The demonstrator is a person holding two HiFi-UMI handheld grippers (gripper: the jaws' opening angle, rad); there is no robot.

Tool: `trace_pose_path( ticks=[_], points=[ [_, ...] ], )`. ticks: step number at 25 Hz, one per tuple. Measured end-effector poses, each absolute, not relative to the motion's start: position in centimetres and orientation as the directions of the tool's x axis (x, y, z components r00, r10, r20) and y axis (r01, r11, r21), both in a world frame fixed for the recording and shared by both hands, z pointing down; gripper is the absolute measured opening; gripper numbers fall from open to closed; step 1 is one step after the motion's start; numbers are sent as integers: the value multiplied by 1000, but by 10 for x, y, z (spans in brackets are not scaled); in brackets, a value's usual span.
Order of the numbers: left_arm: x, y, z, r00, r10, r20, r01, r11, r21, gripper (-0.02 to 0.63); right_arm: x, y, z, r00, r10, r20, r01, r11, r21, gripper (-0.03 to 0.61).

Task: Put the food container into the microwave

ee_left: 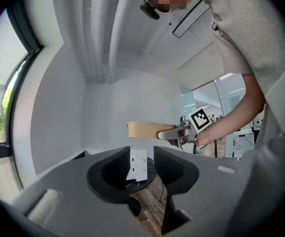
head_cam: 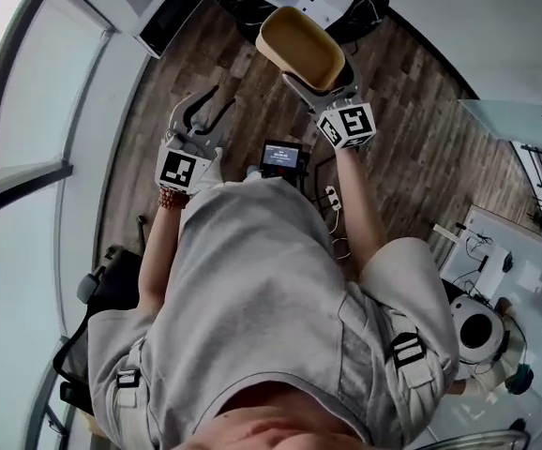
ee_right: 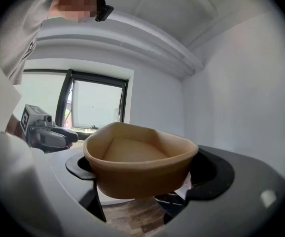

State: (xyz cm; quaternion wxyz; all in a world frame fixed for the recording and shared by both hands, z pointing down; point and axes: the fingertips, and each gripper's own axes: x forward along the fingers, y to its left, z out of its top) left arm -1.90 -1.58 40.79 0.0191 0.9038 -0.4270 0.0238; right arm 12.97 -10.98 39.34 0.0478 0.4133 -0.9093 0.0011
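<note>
A tan food container (head_cam: 301, 47) is held up over the wooden floor, with my right gripper (head_cam: 320, 81) shut on its near wall. In the right gripper view the container (ee_right: 140, 164) fills the space between the jaws, open side up and empty. My left gripper (head_cam: 207, 111) hangs lower and to the left, open, with nothing in it. In the left gripper view the left gripper (ee_left: 141, 164) shows only floor and a small white block through its gap, and the container (ee_left: 145, 130) is level ahead. A white box with a dark front (head_cam: 170, 19) stands at the top left; I cannot tell whether it is the microwave.
A small device with a lit screen (head_cam: 283, 157) and a power strip (head_cam: 331, 197) with cables lie on the floor near the person's feet. A window frame (head_cam: 8, 92) runs down the left. White equipment (head_cam: 477, 331) and a glass surface (head_cam: 515, 120) stand at the right.
</note>
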Motion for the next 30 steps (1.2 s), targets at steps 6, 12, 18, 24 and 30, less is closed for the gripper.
trace_pose_path(
  ticks=[6,12,18,24,30],
  points=[
    [-67,-83,388,713,-701,32,-701,-713,-10,130,102,-158,369,-535,-843,60,-839,538,79,554],
    [-88,-118,393,749,-662,32,-663,-749,12,129,90,-181,376,-477,-875,80,-873,482,76,554],
    [-80,-138,406,781,-623,34,-624,-781,14,129,84,-206,387,-467,-880,87,-879,472,63,554],
    [-70,-146,402,814,-581,20,-581,-814,5,129,79,-221,393,-473,-877,82,-878,477,34,555],
    [-72,-153,417,816,-578,34,-578,-816,-4,129,64,-224,423,-513,-848,128,-855,518,2,555]
  ],
)
